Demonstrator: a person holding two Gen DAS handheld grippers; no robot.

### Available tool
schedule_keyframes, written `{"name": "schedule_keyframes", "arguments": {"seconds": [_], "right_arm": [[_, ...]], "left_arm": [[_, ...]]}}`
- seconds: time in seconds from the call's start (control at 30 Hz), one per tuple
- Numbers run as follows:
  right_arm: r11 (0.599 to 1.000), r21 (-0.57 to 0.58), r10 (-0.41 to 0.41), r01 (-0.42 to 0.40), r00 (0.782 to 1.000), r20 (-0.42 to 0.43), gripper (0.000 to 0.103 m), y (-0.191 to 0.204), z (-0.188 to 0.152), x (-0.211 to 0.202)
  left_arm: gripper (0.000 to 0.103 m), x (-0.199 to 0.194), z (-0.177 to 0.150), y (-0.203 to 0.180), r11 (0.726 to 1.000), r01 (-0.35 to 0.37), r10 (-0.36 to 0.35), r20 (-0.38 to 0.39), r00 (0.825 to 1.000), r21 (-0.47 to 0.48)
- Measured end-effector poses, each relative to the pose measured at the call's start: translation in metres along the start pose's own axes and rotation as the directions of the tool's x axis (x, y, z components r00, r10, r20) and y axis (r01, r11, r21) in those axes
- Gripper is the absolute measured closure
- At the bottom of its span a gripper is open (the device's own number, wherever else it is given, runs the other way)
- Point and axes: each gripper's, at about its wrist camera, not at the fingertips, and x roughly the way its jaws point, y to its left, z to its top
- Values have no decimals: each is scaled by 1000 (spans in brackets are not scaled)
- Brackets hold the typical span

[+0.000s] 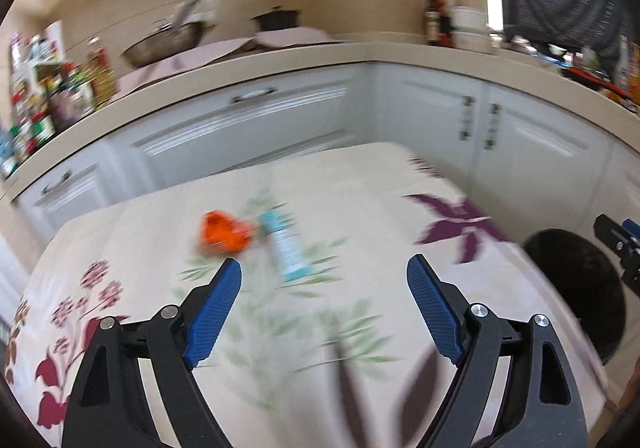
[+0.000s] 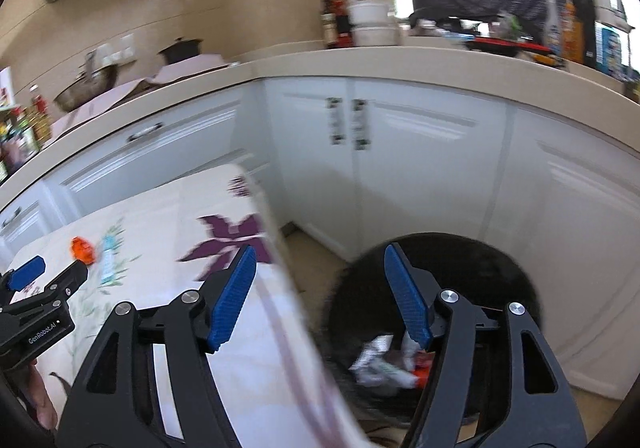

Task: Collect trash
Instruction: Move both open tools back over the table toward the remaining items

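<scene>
While motion blur smears everything, two pieces of trash lie touching on the floral table (image 1: 360, 176), an orange wrapper (image 1: 224, 234) and a pale blue tube (image 1: 286, 248), both hand-held grippers, left (image 1: 324, 280) and right (image 2: 316, 264), spread and empty, crumpled litter (image 2: 384, 364) in the black bin (image 2: 480, 260).

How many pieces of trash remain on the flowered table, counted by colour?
Orange crumpled wrapper: 1
Light blue and white tube: 1
Total: 2
</scene>
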Motion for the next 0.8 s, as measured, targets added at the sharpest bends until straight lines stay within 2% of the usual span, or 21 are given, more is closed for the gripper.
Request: {"name": "schedule_keyframes", "arguments": {"seconds": [0.37,0.8], "right_arm": [[979,-113,159,-167,984,-83,38,114,-2,41],[943,-206,223,-262,956,-193,40,202,-6,91]], "left_arm": [[21,6,-14,112,978,-175,172,-36,984,-117],[20,31,-28,200,926,-301,281,-119,952,-228]]}}
